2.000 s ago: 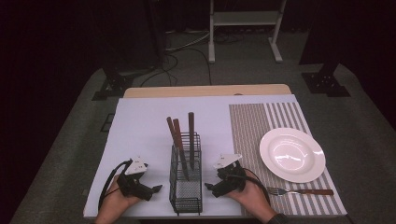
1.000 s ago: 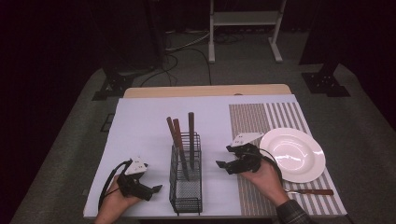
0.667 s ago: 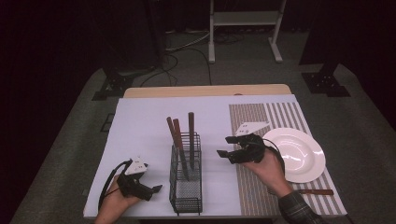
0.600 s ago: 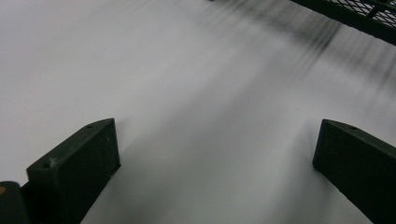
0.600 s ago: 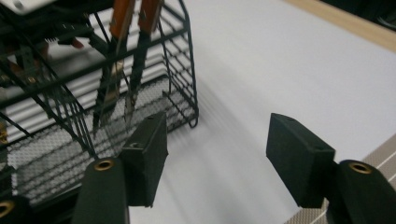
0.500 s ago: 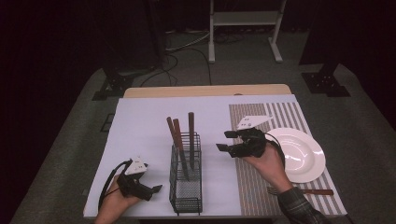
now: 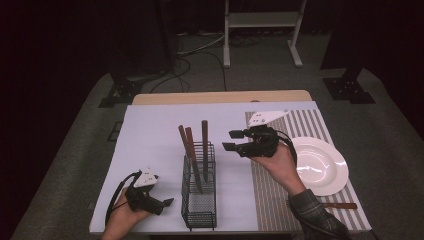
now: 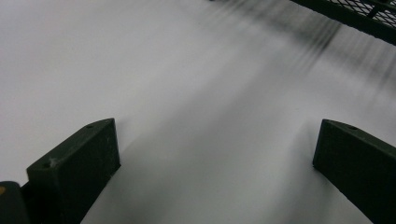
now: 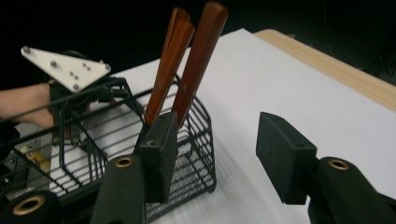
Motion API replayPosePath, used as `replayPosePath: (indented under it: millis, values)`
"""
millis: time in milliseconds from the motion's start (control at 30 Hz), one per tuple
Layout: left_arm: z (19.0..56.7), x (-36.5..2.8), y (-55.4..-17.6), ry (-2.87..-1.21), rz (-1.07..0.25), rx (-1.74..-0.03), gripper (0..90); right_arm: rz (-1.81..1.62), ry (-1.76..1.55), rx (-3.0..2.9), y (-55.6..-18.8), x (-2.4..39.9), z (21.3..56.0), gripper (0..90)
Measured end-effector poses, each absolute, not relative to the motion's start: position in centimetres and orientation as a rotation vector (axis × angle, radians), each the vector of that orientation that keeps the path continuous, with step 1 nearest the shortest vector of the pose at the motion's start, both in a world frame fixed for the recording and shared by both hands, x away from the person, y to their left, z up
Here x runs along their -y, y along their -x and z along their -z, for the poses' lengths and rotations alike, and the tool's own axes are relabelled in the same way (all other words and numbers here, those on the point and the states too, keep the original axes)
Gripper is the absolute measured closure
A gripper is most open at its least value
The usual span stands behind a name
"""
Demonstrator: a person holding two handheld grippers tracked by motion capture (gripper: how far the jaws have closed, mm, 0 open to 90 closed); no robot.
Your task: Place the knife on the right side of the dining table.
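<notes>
High view, catalogued: one bench (image 7: 150, 150) under a white sheet, one striped placemat (image 7: 272, 190) on its right part, one white plate (image 7: 320, 167) on the mat, one brown-handled utensil (image 7: 340, 205) lying on the mat by the near edge, and one black wire basket (image 7: 200, 200) standing at centre near the front edge. Three wooden handles (image 7: 192, 147) rose from the basket, tilted, their lower ends hidden by the wire. Two grippers were present. Left gripper (image 7: 159, 204) rested low on the sheet just left of the basket, apart from it, jaws wide apart with nothing between them; the left gripper view gave bare white sheet between both jaws. Right gripper (image 7: 234, 140) was held up above the bench, between basket and plate, jaws pointed at the handles; the jaws had just been closing, stood part open, and held nothing. Right gripper view placed the handles (image 9: 187, 60) ahead of the jaws, apart from them. Open sheet lay left and behind the basket, up to the far wooden edge.
</notes>
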State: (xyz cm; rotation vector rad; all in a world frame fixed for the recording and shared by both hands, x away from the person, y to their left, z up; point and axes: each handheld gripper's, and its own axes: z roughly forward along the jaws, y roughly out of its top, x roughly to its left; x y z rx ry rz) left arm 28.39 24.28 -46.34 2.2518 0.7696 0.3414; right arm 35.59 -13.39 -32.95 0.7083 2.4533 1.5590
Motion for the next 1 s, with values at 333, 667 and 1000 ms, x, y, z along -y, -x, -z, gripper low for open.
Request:
replayPosePath:
  millis: [333,667,1000]
  values:
    - [46.4,-24.3,-28.4,-2.248,-0.342,-0.77,0.0,-1.667,-0.695,-2.44,-37.7,12.7,32.0,48.9]
    - [46.4,-24.3,-28.4,-2.249,-0.343,-0.769,0.0,-1.743,-0.663,-2.467,-39.3,10.1,32.0,49.1]
    - [46.3,-24.3,-28.4,-2.251,-0.342,-0.769,0.0,-1.779,-0.647,-2.49,-40.5,8.2,31.9,53.8]
